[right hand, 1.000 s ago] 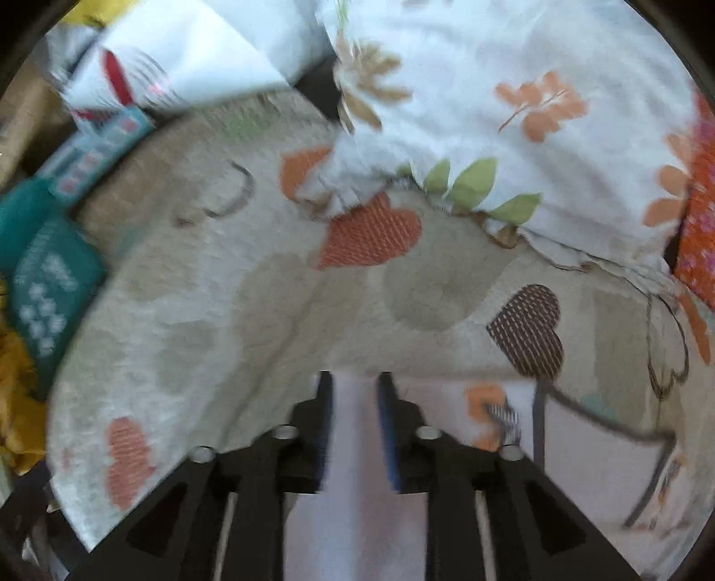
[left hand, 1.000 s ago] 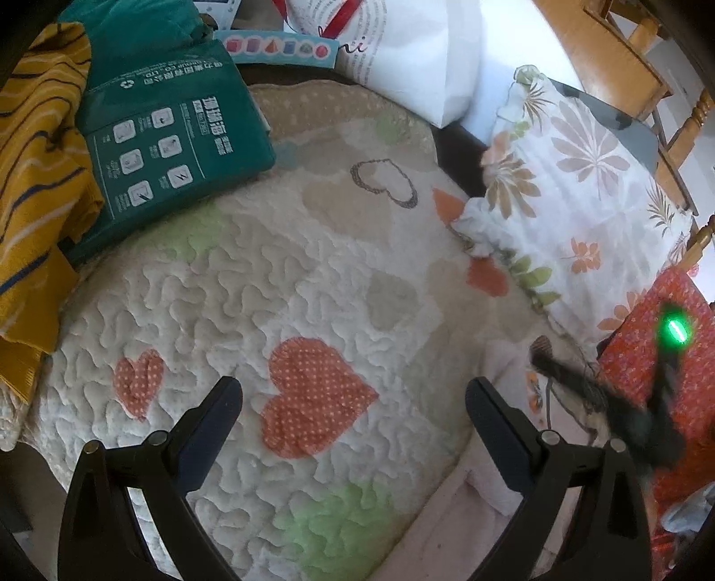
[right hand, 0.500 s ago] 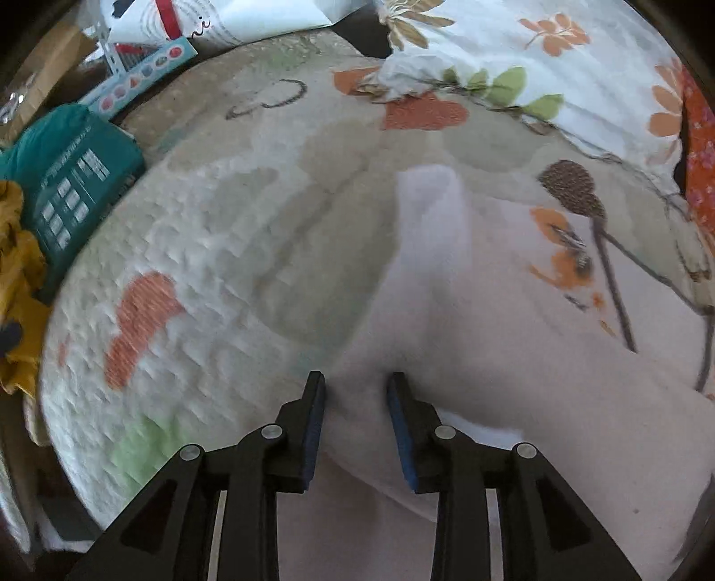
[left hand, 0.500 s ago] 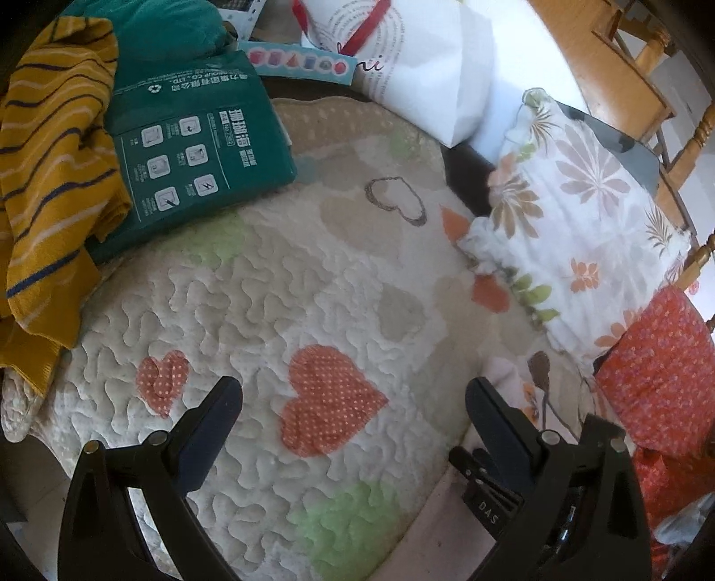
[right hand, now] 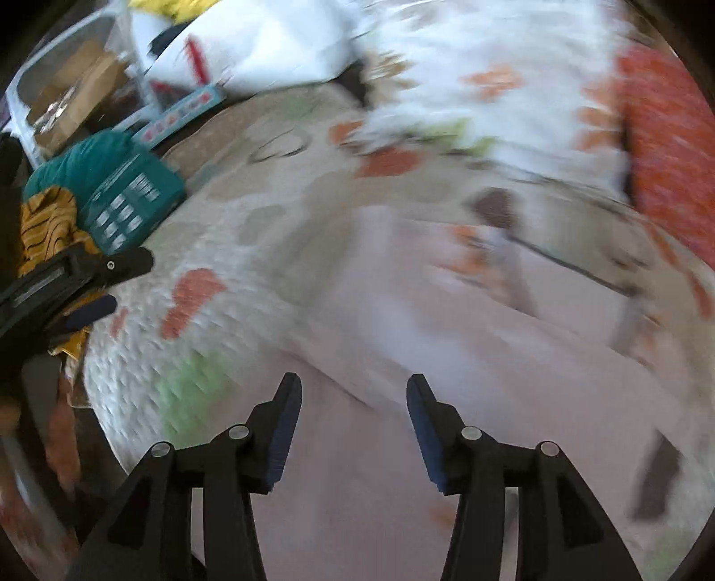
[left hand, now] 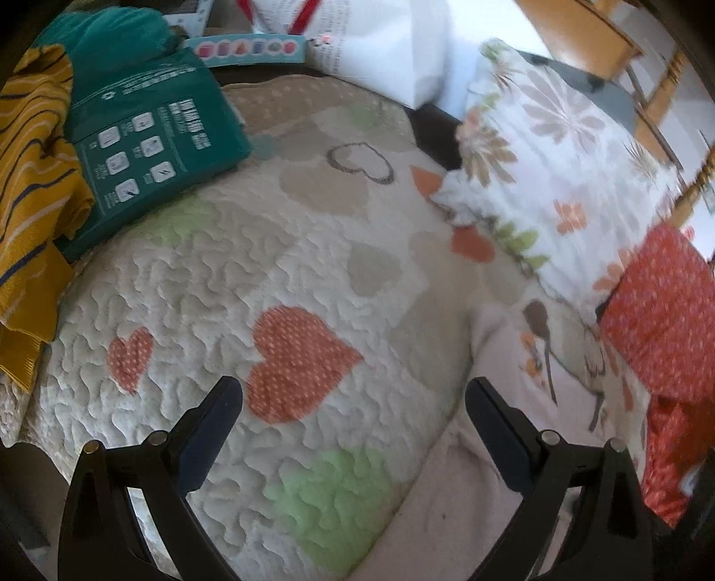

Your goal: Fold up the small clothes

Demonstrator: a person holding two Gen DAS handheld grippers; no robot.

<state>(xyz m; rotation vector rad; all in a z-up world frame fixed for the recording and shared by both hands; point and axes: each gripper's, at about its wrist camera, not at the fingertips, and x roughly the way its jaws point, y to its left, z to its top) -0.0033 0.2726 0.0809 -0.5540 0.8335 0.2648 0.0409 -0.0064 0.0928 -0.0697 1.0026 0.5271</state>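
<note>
A small pale pink garment (right hand: pixel 447 357) with a printed figure lies on the heart-patterned quilt (left hand: pixel 277 286); it also shows at the lower right of the left wrist view (left hand: pixel 505 375). My right gripper (right hand: pixel 353 411) is open and empty, just above the pink cloth. My left gripper (left hand: pixel 353 411) is open and empty over the quilt, left of the garment; it also shows at the left edge of the right wrist view (right hand: pixel 89 286). The right wrist view is blurred.
A green package (left hand: pixel 147 138) and a yellow striped garment (left hand: pixel 31 187) lie at the far left. A floral pillow (left hand: pixel 549 192) and red dotted cloth (left hand: pixel 666 322) lie at the right. A white bag (left hand: pixel 380 40) stands at the back.
My right gripper, shut on the pink garment before, has opened and let it go; the cloth now lies on the quilt. My left gripper stayed open and shifted a little.
</note>
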